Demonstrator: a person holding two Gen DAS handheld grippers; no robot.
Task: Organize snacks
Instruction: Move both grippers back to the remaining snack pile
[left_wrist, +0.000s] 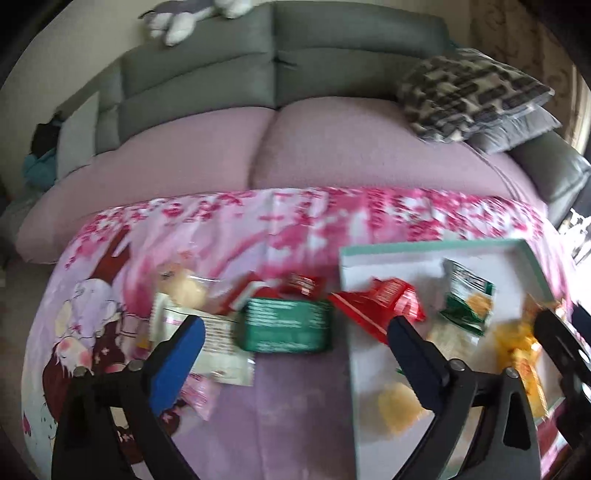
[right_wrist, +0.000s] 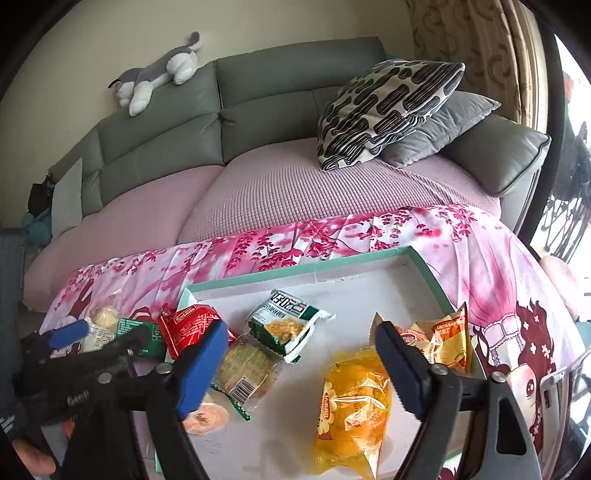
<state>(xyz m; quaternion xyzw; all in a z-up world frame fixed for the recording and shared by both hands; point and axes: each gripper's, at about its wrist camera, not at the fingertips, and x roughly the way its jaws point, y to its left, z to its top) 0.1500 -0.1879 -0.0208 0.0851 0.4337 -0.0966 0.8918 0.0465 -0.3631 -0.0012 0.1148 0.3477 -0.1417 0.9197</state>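
The left gripper (left_wrist: 295, 343) is hovering with fingers spread above the green packet (left_wrist: 286, 323) — ideally descending squarely before carrying it toward the tray (left_wrist: 428, 246) at three o'clock.

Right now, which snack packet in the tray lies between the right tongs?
The clear yellow packet, lying between the open right tongs. The green-and-white packet and red packet sit farther back and left.

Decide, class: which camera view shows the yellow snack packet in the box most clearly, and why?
The right wrist view. The yellow snack packet lies sharp and whole on the box floor, between the open right gripper fingers. In the left wrist view it is blurred, at the right edge and partly hidden behind black gripper parts.
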